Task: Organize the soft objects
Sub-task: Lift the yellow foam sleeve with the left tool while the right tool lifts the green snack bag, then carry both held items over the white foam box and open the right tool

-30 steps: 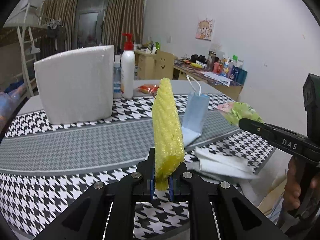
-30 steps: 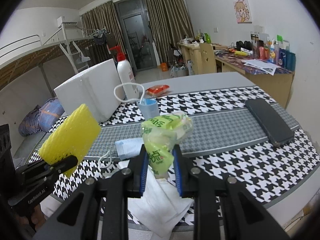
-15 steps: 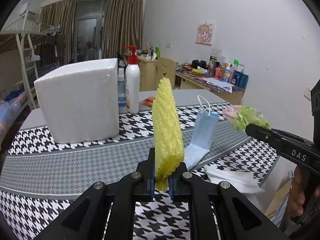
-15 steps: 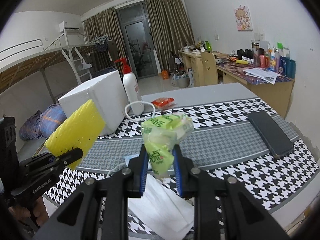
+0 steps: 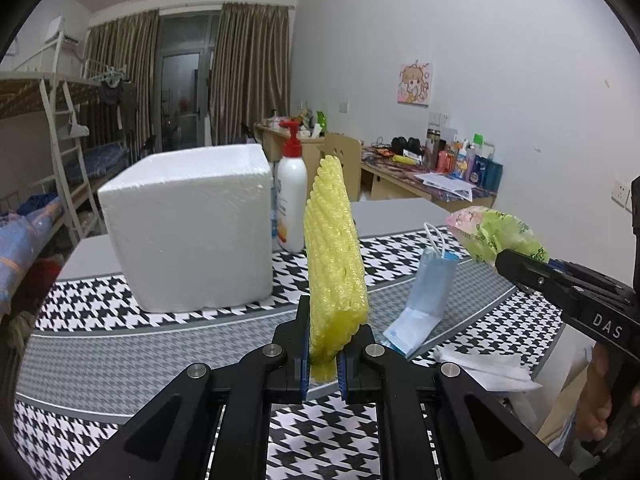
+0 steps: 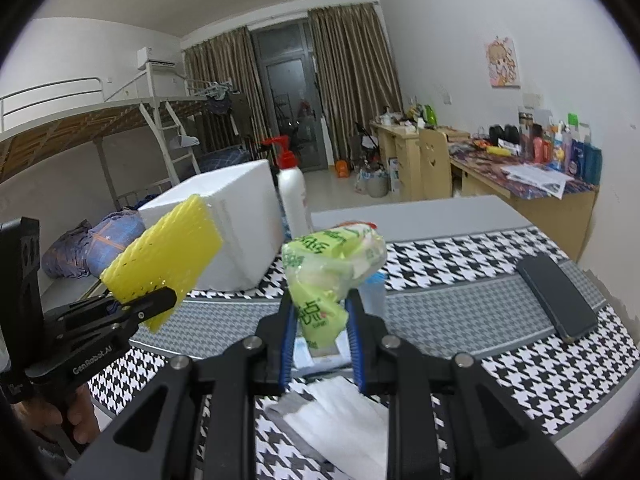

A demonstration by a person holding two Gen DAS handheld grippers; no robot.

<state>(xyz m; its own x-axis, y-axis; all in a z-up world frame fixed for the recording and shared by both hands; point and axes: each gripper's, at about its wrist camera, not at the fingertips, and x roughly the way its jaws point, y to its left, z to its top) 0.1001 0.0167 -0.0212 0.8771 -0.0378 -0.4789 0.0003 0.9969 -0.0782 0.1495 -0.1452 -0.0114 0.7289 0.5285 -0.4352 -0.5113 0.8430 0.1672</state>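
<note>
While the jaws of the left gripper (image 5: 323,360) are being kept clamped on the lower edge of a ribbed yellow foam sponge (image 5: 334,264), the sponge is being held upright and clear of the table (image 5: 120,356). In the right wrist view the jaws of the right gripper (image 6: 320,344) are being kept narrow on a crumpled green plastic tissue packet (image 6: 332,276), which is likewise being carried in the air.

Compared with a second ago, both loads are being raised and carried forward: the white polystyrene foam box (image 5: 192,224) is being seen larger and from higher, with its top edge now in view, and the sponge is being brought nearer to it in the right wrist view. Whether the box is open at the top cannot be told.

A pale blue face mask (image 5: 430,300) with white ear loops is being left propped on the table just beyond the grippers, and a sheet of white tissue paper (image 6: 340,428) is being left flat near the front edge.

Judged from this, two soft items are being moved toward the box as a likely container, while the mask and tissue are being left for a later pass. A white pump bottle with a red top (image 5: 292,204) is standing just beside the box, and a dark phone (image 6: 556,296) is lying well apart to the right.
</note>
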